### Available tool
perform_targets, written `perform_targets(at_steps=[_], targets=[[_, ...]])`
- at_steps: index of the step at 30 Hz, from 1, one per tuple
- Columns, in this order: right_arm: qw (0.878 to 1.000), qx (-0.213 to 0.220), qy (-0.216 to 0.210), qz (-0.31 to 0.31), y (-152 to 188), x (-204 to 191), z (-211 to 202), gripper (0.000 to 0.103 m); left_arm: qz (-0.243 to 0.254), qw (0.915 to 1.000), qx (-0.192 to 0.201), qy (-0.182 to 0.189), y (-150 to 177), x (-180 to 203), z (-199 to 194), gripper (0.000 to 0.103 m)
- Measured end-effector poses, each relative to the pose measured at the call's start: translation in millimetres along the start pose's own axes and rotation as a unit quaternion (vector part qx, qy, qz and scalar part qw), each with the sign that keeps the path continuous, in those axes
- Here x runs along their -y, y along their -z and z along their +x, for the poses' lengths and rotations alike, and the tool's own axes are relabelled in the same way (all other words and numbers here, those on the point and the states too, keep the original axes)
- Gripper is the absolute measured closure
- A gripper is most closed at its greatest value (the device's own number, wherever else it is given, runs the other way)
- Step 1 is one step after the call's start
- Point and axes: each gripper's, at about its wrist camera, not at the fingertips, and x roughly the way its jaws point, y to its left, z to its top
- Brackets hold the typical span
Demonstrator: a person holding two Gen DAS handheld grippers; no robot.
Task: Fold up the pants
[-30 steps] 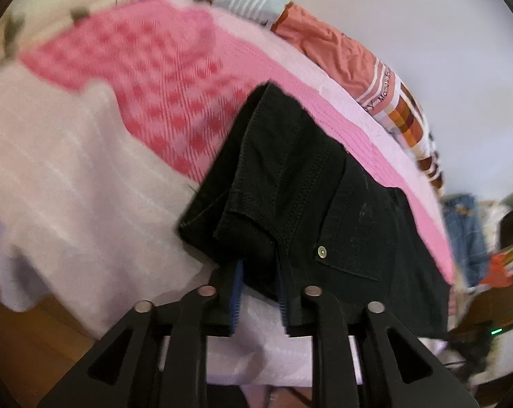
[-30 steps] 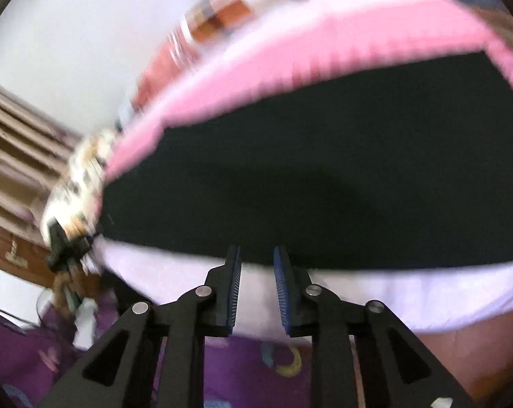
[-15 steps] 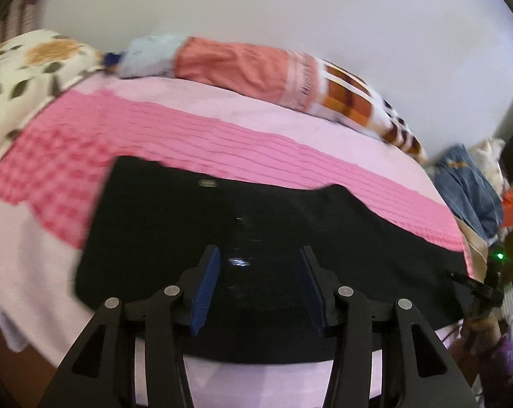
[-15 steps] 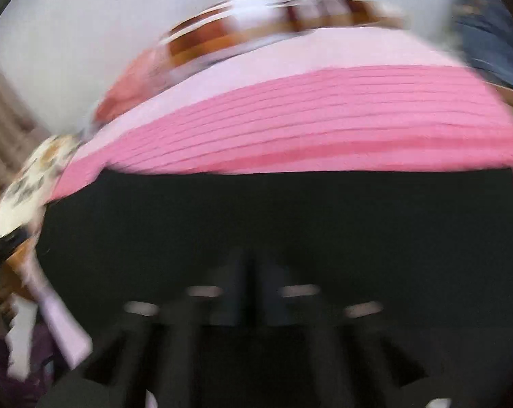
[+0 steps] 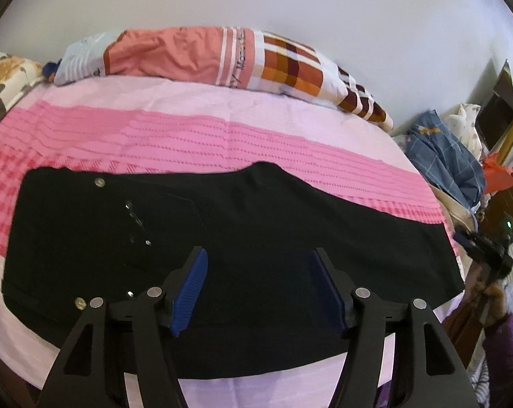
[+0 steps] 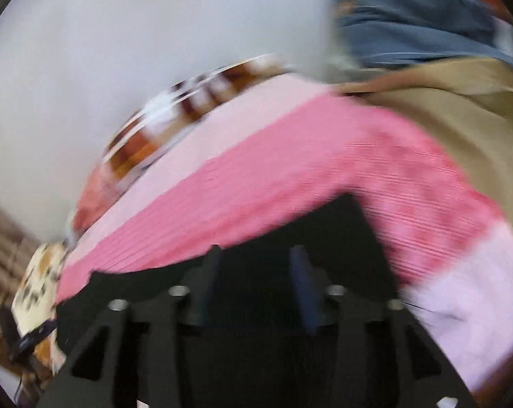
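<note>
The black pants [image 5: 243, 265] lie flat along the near edge of the bed [image 5: 188, 108], folded lengthwise, waist toward the left corner. Above them the left gripper [image 5: 256, 289] has its fingers spreading, with nothing pinched between them. The right gripper [image 6: 256, 289], blurred, is also spreading its fingers over the leg end, empty as far as can be told. The next fold, I judge, goes best if each gripper pinches both layers at a hem corner and carries the leg end level to the waist, keeping the edges lined up.
</note>
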Motion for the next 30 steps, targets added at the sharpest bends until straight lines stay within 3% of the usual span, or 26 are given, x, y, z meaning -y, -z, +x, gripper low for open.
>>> perform_targets(at_steps=[1,3,4,5,7,8,10,12,14,16,20,23,26,27,28,29,30], targets=[[1.000,-0.018,0.000,-0.014,-4,-9,16,0.062,-0.001,1.0000,-0.005,-0.001,0,2,1,0.039],[0.997,-0.053,0.042,-0.032,-11,-10,45,0.062,0.006,0.9999,-0.011,-0.005,2,7,1,0.039],[0.996,-0.064,0.057,-0.021,-14,1,54,0.070,0.011,0.9998,-0.011,-0.008,3,8,0,0.039],[0.996,-0.065,0.061,-0.003,-18,12,56,0.097,0.015,0.9997,-0.011,-0.014,3,10,-2,0.039],[0.991,-0.042,0.118,0.053,-24,52,34,0.103,0.018,0.9996,-0.009,-0.020,4,9,-5,0.038],[0.986,-0.021,0.137,0.089,-29,72,21,0.101,0.015,0.9996,-0.007,-0.021,4,7,-7,0.038],[0.978,0.011,0.148,0.147,-25,106,-19,0.088,0.005,0.9998,-0.004,-0.017,4,4,-9,0.037],[0.987,0.023,0.097,0.126,-10,112,-54,0.085,0.003,0.9999,0.000,-0.013,5,4,-11,0.037],[0.989,-0.005,0.082,0.124,12,110,-73,0.052,0.008,0.9999,0.001,-0.012,6,7,-9,0.037],[0.987,-0.001,0.054,0.150,45,113,-93,0.047,0.010,0.9999,-0.006,-0.005,8,12,-5,0.037],[0.980,0.007,0.045,0.195,83,127,-103,0.045,0.006,0.9993,-0.034,0.017,13,22,7,0.037],[0.973,0.010,0.015,0.231,90,132,-90,0.044,0.010,0.9988,-0.044,0.019,15,28,9,0.037],[0.970,-0.017,0.007,0.243,97,131,-73,0.046,0.009,0.9988,-0.042,0.021,16,30,5,0.037],[0.969,-0.017,-0.011,0.246,99,127,-71,0.050,0.009,0.9989,-0.041,0.021,16,31,3,0.037],[0.970,-0.013,-0.022,0.241,100,121,-70,0.064,0.008,0.9989,-0.041,0.020,16,31,3,0.036],[0.975,-0.010,-0.014,0.222,97,111,-70,0.074,0.008,0.9990,-0.040,0.019,17,31,2,0.034],[0.978,-0.009,0.005,0.206,95,105,-70,0.075,0.006,0.9990,-0.040,0.018,18,31,2,0.033]])
